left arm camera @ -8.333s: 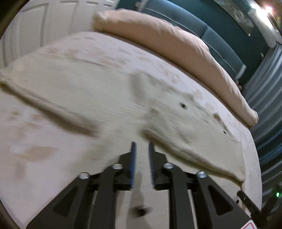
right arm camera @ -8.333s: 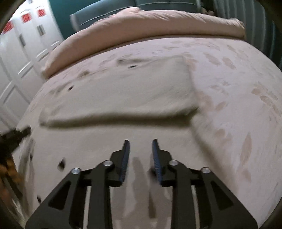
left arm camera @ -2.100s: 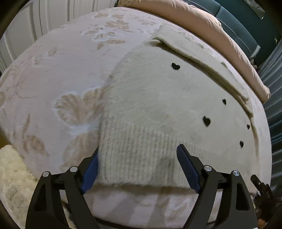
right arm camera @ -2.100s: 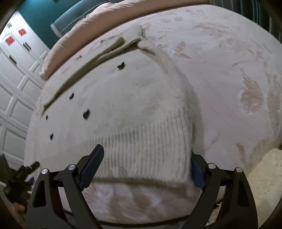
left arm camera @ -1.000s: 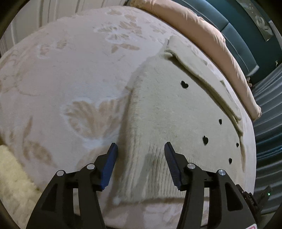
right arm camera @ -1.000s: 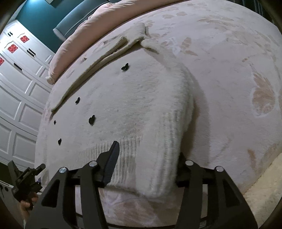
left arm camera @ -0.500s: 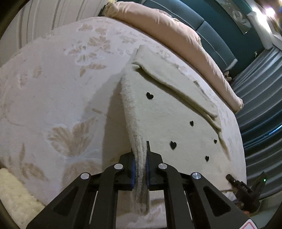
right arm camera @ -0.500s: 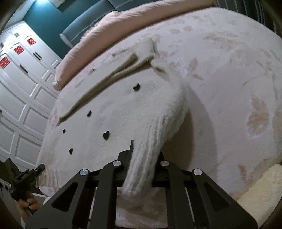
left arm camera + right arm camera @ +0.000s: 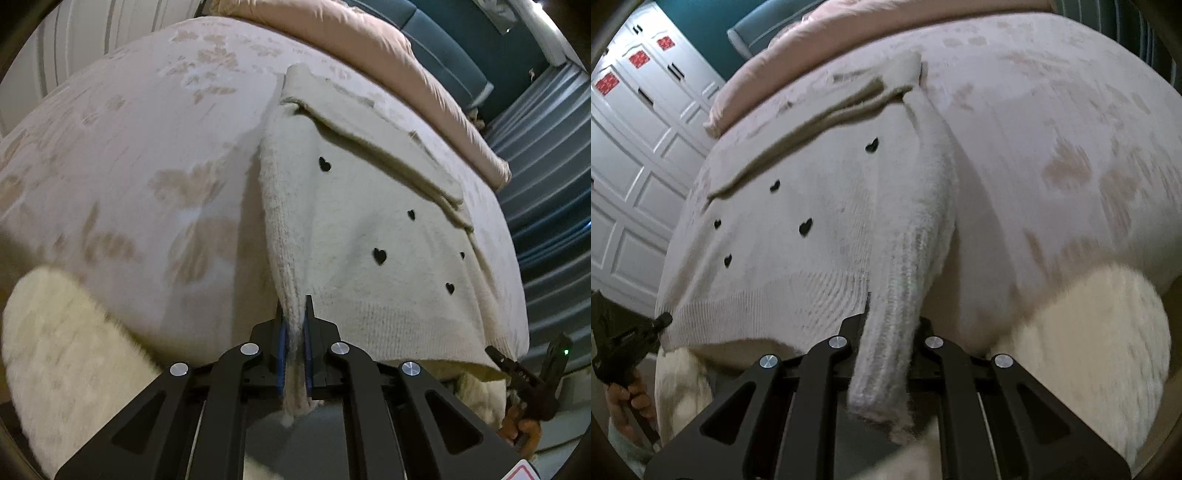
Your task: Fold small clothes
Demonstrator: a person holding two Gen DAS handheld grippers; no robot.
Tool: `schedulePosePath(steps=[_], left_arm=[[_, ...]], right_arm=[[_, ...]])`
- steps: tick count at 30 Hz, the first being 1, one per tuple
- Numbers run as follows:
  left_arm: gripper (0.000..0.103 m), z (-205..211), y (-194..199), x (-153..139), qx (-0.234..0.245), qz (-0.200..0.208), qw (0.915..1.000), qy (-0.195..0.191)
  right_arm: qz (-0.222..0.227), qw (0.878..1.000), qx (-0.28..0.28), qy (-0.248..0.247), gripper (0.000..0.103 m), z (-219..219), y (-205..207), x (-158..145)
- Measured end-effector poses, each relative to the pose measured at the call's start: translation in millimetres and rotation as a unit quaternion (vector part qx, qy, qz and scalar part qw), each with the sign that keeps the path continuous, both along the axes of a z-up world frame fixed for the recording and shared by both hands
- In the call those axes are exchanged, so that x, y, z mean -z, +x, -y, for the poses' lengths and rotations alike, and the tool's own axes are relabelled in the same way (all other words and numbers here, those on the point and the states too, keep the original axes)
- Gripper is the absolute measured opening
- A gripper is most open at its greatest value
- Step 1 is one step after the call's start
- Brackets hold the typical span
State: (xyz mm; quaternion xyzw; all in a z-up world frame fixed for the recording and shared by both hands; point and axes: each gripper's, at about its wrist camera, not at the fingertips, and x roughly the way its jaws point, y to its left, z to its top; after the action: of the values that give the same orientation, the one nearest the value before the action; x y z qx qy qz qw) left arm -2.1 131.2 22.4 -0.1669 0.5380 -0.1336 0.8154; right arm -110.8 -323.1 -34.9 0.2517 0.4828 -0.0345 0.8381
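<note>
A cream knit sweater with small black hearts lies on the bed, its sleeves folded across the far end. My left gripper is shut on the sweater's near left hem corner and lifts it off the bed. My right gripper is shut on the near right hem corner of the sweater, which hangs over its jaws and hides the fingertips. The ribbed hem stretches between the two grippers, each seen at the edge of the other's view.
The bed has a pale floral cover and a pink pillow roll at the far end. A fluffy cream rug lies below the bed's near edge. White cabinet doors stand at left in the right wrist view.
Both grippers closed on the hem corners about a second ago. They have since pulled back and lifted the hem toward the bed's near edge.
</note>
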Motion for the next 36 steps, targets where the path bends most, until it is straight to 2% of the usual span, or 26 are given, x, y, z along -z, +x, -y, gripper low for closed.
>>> schedulePosePath(steps=[9,13,17,19,22,24,26,29,32,36], left_arm=[[0.005,-16.6,-72.8,-6.3,0.029,-0.067,0.9972,0.019],[0.005,-20.1,-88.8,-15.1,0.032,-0.078,0.9963,0.019],[0.005,-31.0,-77.3,-25.1,0.022,-0.067,0.9975,0.006],[0.005,-31.9,-61.9,-31.4,0.021,-0.046,0.9987,0.0],[0.005,-19.4,-18.1,-49.7,0.029,0.01,0.9995,0.003],[0.005,-1.1,16.5,-66.9,0.043,0.067,0.9965,0.027],[0.005,17.4,52.0,-81.8,0.055,0.123,0.9897,0.049],[0.005,42.3,111.4,-93.7,0.053,0.165,0.9825,0.069],[0.005,58.6,166.6,-92.5,0.036,0.17,0.9817,0.077],[0.006,78.0,213.1,-83.9,0.024,0.167,0.9813,0.093]], right_arm=[[-0.086,0.995,-0.054,0.008,0.009,-12.8,-71.6,-0.9],[-0.102,0.992,-0.077,0.005,0.009,-17.9,-75.8,-8.8],[-0.09,0.992,-0.085,0.007,0.009,-13.7,-67.6,-22.5],[-0.048,0.996,-0.079,-0.007,0.009,-2.7,-52.3,-36.4],[0.035,0.999,-0.04,0.011,0.01,21.8,-14.0,-60.6],[0.087,0.996,-0.021,0.009,0.01,32.6,16.5,-73.6],[0.127,0.992,0.003,0.001,0.01,40.8,50.6,-80.1],[0.149,0.988,0.03,0.017,0.01,46.7,104.8,-81.2],[0.14,0.989,0.04,0.003,0.01,51.1,153.7,-79.6],[0.133,0.989,0.068,0.024,0.011,63.3,190.8,-76.0]])
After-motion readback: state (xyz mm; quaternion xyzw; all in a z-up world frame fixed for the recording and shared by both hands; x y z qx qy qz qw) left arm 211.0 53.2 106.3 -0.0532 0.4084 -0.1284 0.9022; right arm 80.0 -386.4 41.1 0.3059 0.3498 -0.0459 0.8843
